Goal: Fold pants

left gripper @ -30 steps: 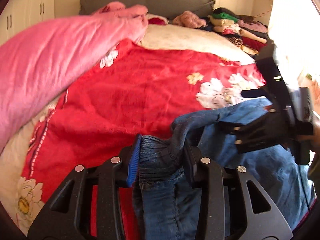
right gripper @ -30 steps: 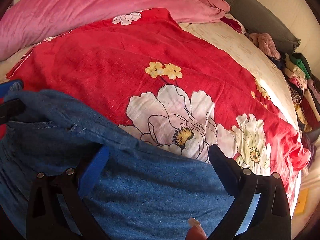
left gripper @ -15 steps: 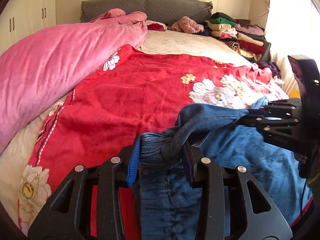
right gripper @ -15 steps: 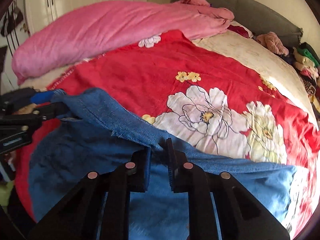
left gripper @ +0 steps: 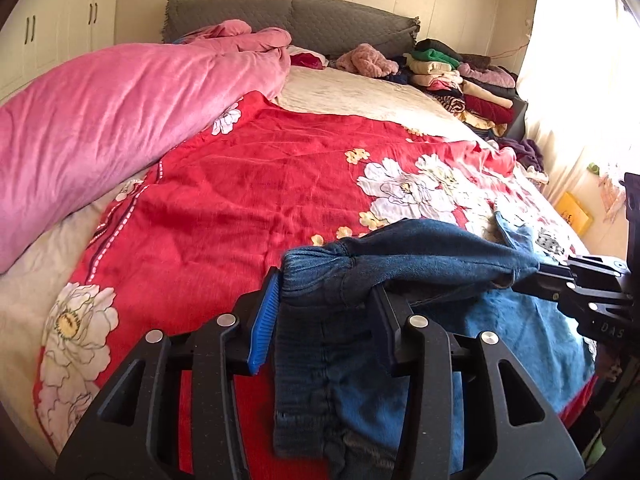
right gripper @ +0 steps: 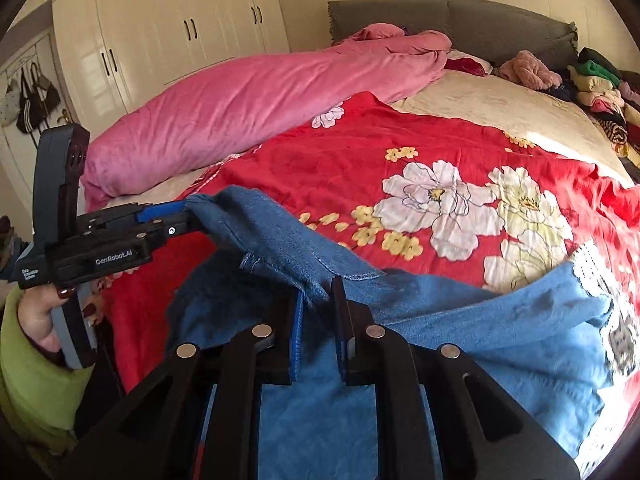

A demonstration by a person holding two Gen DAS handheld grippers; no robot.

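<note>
Blue denim pants (left gripper: 420,252) hang over the near edge of the bed, lifted between both grippers. My left gripper (left gripper: 324,300) is shut on the bunched waistband end. It also shows in the right wrist view (right gripper: 188,216) at the left, gripping the same edge. My right gripper (right gripper: 316,300) is shut on the denim edge (right gripper: 280,240) further along. It shows in the left wrist view (left gripper: 524,276) at the right. The rest of the pants (right gripper: 480,340) drape down over the red blanket.
A red floral blanket (left gripper: 260,184) covers the bed. A pink duvet roll (left gripper: 112,120) lies along the left side. Stacks of folded clothes (left gripper: 460,80) sit at the far right by the grey headboard (left gripper: 300,20). White wardrobes (right gripper: 160,40) stand at left.
The right gripper closed on the pants' edge. Both grippers have lifted the denim edge and drawn it taut between them; the views now sit higher above the bed.
</note>
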